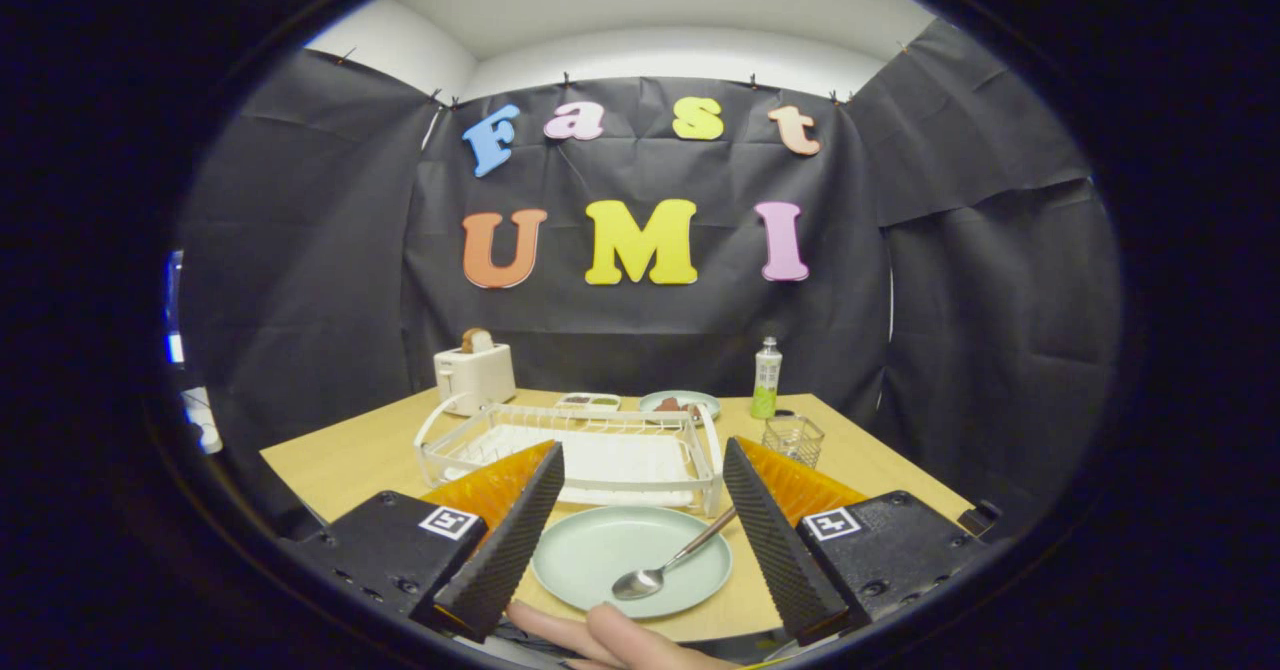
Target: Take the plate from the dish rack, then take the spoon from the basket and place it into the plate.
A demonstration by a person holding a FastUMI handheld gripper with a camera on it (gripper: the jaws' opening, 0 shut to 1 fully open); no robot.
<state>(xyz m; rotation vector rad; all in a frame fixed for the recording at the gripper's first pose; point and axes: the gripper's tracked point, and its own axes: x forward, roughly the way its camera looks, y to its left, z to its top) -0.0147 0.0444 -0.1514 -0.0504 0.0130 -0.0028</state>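
A pale green plate [600, 550] lies flat on the wooden table [350, 460], between my fingers and just in front of the dish rack. A metal spoon [665, 565] rests in the plate, bowl down toward me, its handle leaning over the plate's right rim toward the right finger. The white wire dish rack [600, 440] stands beyond the plate with nothing in it. A small clear wire basket [793, 438] sits to the right of the rack. My gripper [640, 460] is open, fingers wide apart on either side of the plate, holding nothing.
A white toaster [474, 375] with bread stands at the back left. A second plate with food [680, 403], a small tray [588, 401] and a green bottle [766, 378] stand behind the rack. A person's fingers [600, 635] show below the plate.
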